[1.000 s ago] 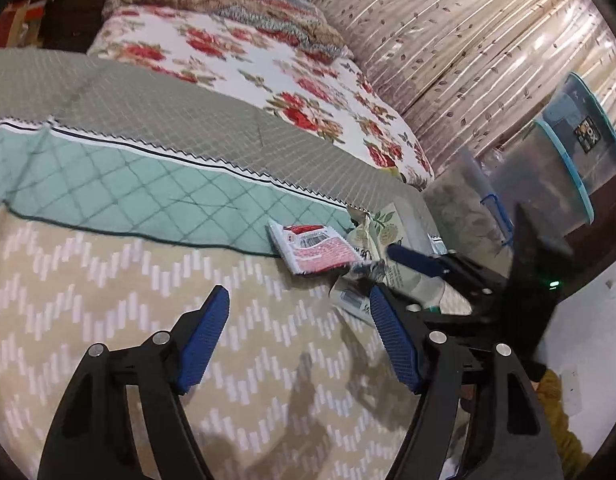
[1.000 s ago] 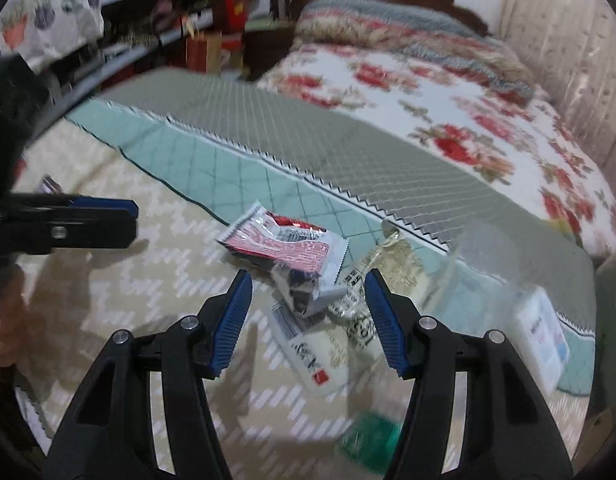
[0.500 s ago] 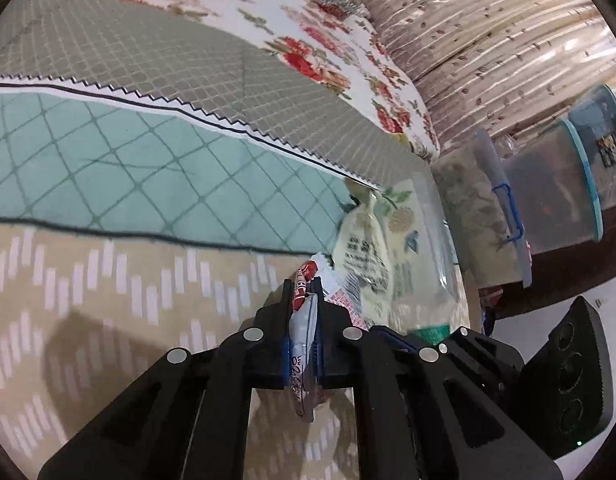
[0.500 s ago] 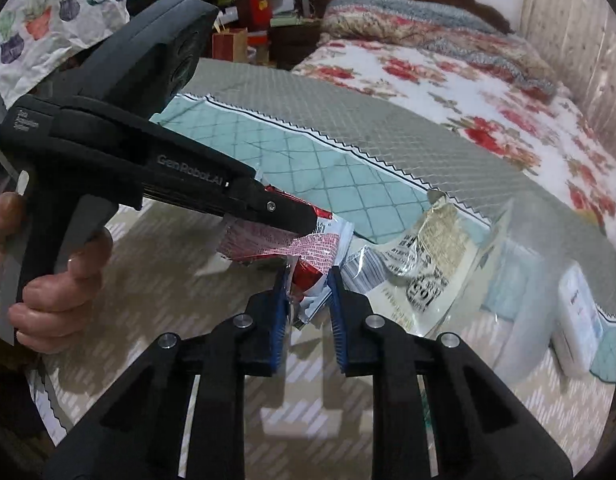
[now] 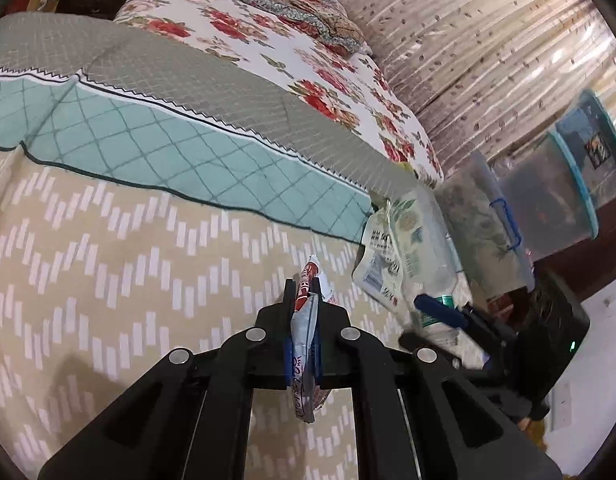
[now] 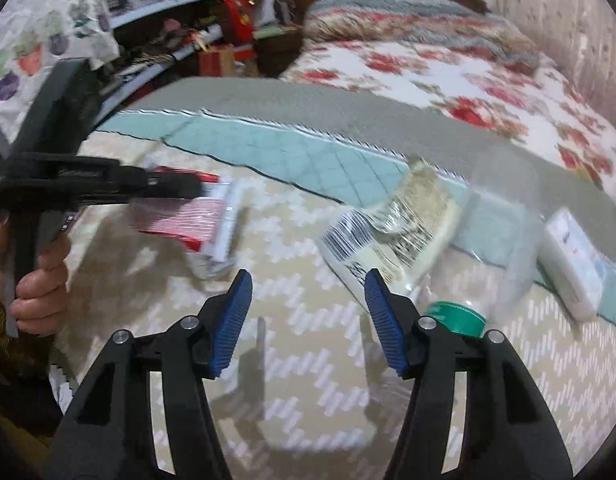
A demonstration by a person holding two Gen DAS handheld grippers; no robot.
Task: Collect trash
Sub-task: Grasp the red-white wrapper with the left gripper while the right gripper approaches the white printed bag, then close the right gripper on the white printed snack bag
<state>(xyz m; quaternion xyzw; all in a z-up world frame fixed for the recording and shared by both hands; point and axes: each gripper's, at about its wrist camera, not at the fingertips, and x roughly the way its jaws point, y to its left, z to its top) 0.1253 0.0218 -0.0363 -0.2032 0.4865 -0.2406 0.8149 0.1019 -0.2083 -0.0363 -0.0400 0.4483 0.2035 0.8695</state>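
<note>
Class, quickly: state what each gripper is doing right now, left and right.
Left gripper: shut on the red and white wrapper.
Right gripper: open, nothing between its jaws, which have just been opening.

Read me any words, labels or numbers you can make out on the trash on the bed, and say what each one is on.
None can be read for sure.
Red wrapper in the left claw: handwriting-like print, not legible.
Pale packet: barcode and dark print, blurred.
Bottle with green cap: no readable label.
White box: faint marks, too small.
</note>
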